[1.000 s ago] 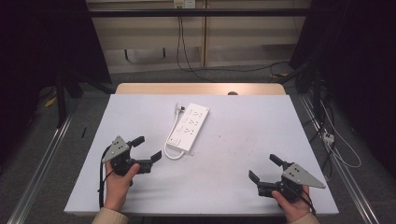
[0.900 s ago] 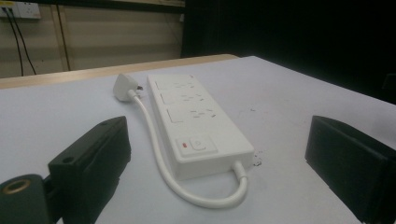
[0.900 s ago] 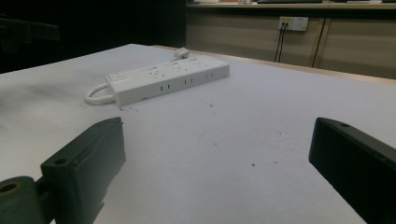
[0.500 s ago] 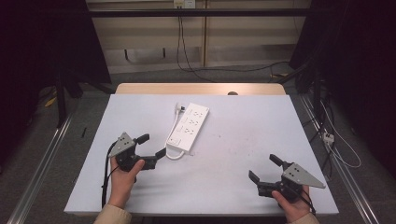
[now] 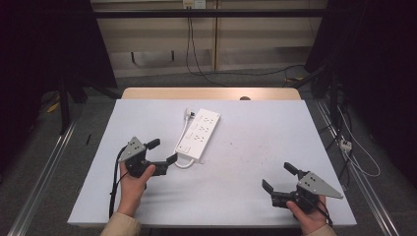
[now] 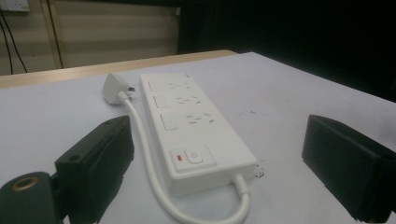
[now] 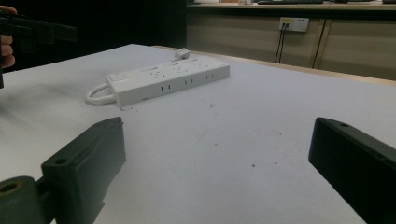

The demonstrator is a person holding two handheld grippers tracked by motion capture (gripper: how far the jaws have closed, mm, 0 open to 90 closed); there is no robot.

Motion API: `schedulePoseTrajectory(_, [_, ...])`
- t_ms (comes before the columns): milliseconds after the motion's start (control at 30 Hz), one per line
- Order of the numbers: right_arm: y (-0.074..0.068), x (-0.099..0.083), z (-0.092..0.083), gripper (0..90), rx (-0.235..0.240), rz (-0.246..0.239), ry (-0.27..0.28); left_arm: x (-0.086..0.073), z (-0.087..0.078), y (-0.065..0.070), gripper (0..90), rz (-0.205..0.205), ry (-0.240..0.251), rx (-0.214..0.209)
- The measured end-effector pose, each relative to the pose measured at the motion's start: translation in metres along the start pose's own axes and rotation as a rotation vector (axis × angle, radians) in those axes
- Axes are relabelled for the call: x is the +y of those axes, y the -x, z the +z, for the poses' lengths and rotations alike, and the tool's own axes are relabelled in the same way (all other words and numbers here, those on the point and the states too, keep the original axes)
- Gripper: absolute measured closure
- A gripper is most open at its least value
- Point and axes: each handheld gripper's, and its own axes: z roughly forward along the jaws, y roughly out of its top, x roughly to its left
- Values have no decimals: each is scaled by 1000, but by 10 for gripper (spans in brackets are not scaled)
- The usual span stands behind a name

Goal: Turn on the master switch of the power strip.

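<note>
A white power strip (image 5: 199,133) lies on the white table (image 5: 255,132), its white cable looping from its near end back to a plug (image 5: 188,114) at the far end. My left gripper (image 5: 162,151) is open just left of the strip's near end, jaws pointing at it. In the left gripper view the strip (image 6: 191,126) with its switch lies between the open jaws, and the plug (image 6: 113,87) rests beyond. My right gripper (image 5: 279,177) is open near the table's front right, with nothing between its jaws. The right gripper view shows the strip (image 7: 168,79) farther off.
A wooden strip (image 5: 211,93) borders the table's far edge. Cables hang on the wall behind (image 5: 189,44). Cables and a small adapter (image 5: 344,144) lie on the floor at the right. Metal rails run along both sides of the table.
My left gripper has moved right and forward toward the near end of the power strip. The right gripper has stayed in place.
</note>
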Motion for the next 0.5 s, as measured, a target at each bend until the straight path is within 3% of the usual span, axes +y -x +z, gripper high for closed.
schedulePoseTrajectory(500, [0, 1, -1, 35, 6, -2, 3, 4, 8, 2, 149, 13, -9, -8])
